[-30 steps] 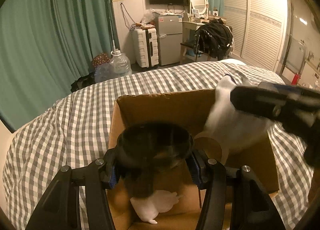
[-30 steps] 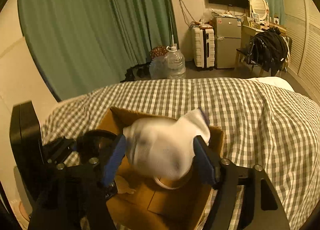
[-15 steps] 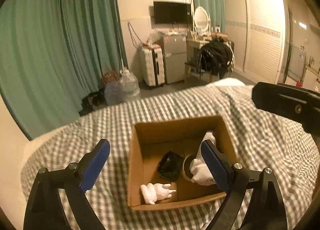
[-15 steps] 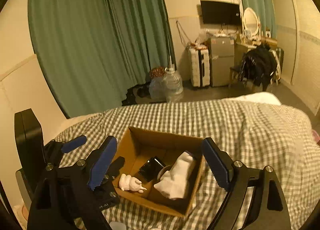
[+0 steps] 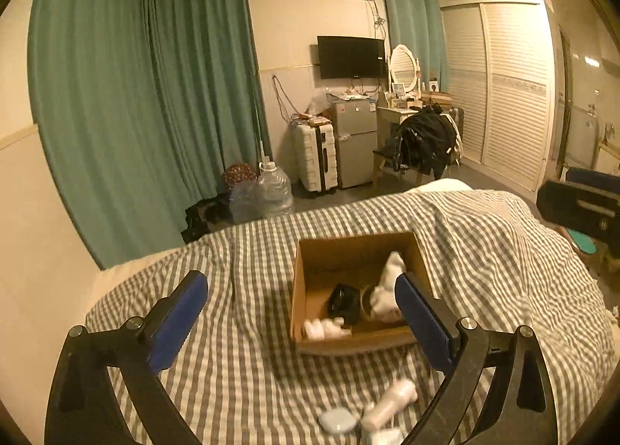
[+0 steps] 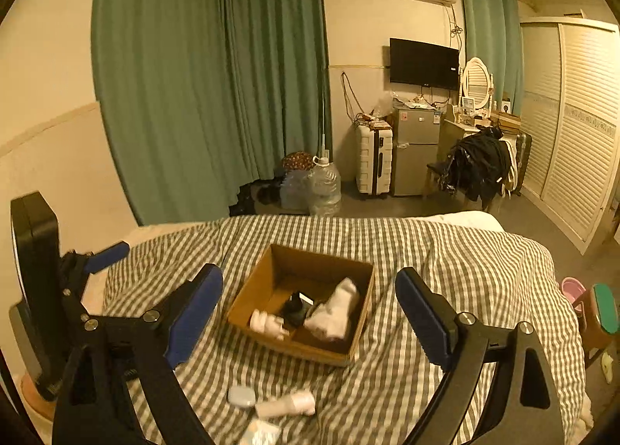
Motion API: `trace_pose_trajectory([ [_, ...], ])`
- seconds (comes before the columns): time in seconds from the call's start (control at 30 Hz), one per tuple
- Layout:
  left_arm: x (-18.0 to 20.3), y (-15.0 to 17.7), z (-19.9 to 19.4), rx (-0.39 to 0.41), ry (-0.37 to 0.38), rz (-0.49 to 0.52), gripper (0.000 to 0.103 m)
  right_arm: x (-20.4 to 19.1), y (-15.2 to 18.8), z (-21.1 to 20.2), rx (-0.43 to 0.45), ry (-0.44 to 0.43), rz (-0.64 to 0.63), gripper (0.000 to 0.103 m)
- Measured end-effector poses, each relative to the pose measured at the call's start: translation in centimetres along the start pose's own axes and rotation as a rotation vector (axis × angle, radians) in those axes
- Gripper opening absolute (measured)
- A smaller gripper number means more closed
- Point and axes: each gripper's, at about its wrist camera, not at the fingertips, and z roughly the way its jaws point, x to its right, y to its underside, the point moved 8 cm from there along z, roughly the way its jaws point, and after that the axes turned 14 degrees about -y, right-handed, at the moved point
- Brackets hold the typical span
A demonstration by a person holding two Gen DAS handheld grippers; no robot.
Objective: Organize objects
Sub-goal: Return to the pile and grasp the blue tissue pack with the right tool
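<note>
An open cardboard box (image 5: 350,241) (image 6: 321,256) sits on the checked bed cover. Inside lie a white sock (image 5: 387,282) (image 6: 335,309), a black item (image 5: 343,301) (image 6: 294,307), a tape roll (image 5: 364,299) and a small white piece (image 5: 323,329) (image 6: 265,323). My left gripper (image 5: 300,290) hangs above and short of the box, its jaws opening with nothing between them. My right gripper (image 6: 308,276) is likewise pulled back, jaws opening and empty. A white tube (image 5: 389,402) (image 6: 286,404) and a round pale case (image 5: 337,420) (image 6: 241,396) lie on the cover in front of the box.
The bed cover (image 5: 240,367) slopes off at both sides. Beyond the bed are green curtains (image 5: 135,115), water jugs (image 5: 273,189), a white suitcase (image 5: 316,158), a small fridge (image 5: 356,143) and a chair draped in black clothing (image 5: 424,143). A teal-topped stool (image 6: 604,309) stands at the right.
The left gripper let go of the black item and the right one the white sock; both now lie in the box. Both grippers opened wide and drew back and up.
</note>
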Motion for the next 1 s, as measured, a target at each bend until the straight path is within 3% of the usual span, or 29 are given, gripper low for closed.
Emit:
trace_pose_trajectory([
  [0.2,-1.1,7.3,-0.1,-0.092,0.049,-0.038,0.101,-0.6,7.7,0.4,-0.078,0.011,-0.005,0.091],
  [0.33,-1.6,11.6,2.1,-0.147,-0.01,-0.06,0.101,-0.1,13.6,3.6,-0.175,0.027,0.006,0.091],
  [0.47,-1.0,16.1,5.0,-0.227,-0.045,-0.067,0.101,0.3,18.6,7.9,-0.286,-0.025,0.081,0.091],
  [0.6,0.1,19.8,7.6,-0.282,-0.071,-0.005,0.101,-0.4,23.1,11.7,-0.395,-0.044,0.092,0.091],
  [0.73,-0.4,21.1,9.1,-0.286,-0.094,0.02,0.101,-1.0,27.3,14.6,-0.507,-0.072,0.086,0.09],
  [0.83,0.0,21.2,9.6,-0.29,-0.071,0.024,0.101,-1.4,29.5,15.9,-0.574,-0.089,0.079,0.081],
  [0.93,0.5,21.5,10.2,-0.307,-0.068,0.045,0.101,-2.6,31.1,16.8,-0.62,-0.162,0.082,0.076],
  [0.97,0.6,21.7,10.5,-0.314,-0.069,0.048,0.101,-2.9,31.4,16.9,-0.638,-0.178,0.082,0.067],
  [1.0,0.6,21.7,10.7,-0.318,-0.07,0.05,0.101,-3.0,31.7,17.0,-0.649,-0.194,0.09,0.066],
])
